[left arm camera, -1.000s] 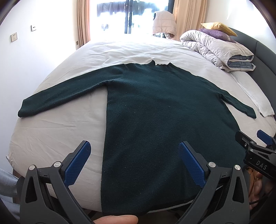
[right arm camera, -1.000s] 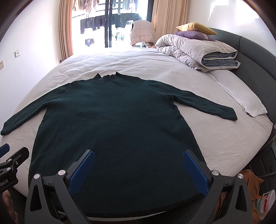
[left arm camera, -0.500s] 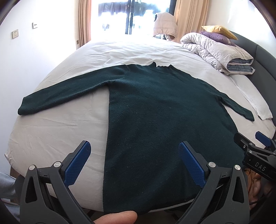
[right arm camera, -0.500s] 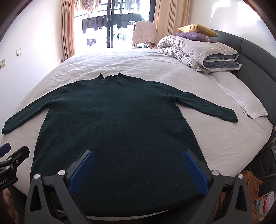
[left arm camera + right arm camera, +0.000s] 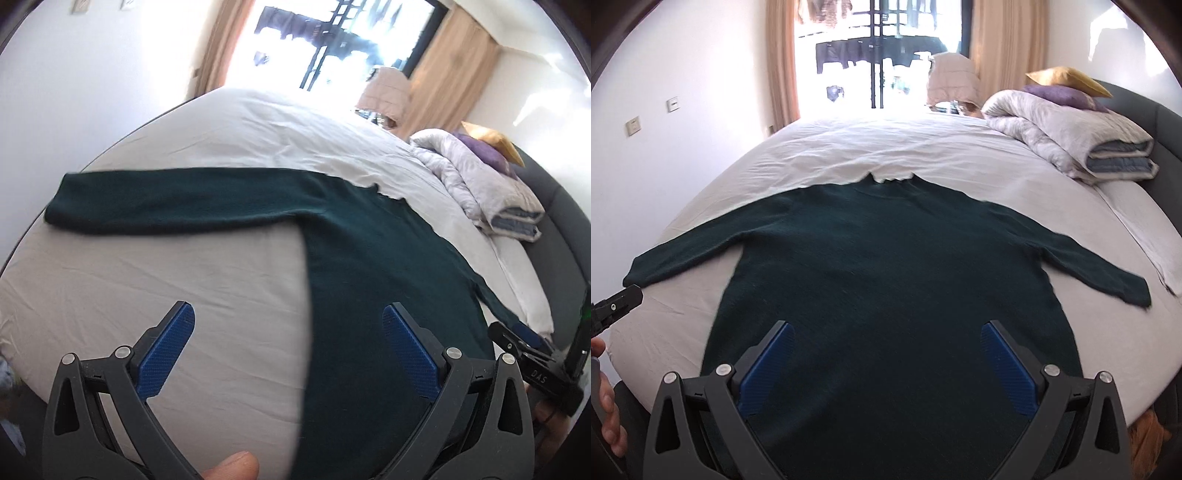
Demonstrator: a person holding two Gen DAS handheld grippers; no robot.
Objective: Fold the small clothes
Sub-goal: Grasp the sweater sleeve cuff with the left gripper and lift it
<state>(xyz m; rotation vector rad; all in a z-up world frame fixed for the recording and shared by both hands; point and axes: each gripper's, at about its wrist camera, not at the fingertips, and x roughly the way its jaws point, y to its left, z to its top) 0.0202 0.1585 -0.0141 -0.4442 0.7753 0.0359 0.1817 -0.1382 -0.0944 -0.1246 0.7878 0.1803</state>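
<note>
1. The dark green sweater is lying flat across the bed, hem at its near edge.
2. The left gripper is hovering, jaws spread.
3. The right gripper is hovering over the hem, jaws spread.

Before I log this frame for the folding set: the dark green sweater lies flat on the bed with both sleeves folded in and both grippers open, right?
Not quite: in the right wrist view the dark green sweater has both sleeves spread out, not folded in. It lies flat on the bed, and the left gripper and right gripper are open.

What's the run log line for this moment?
sweater: flat on bed, unfolded | left gripper: open | right gripper: open
</note>
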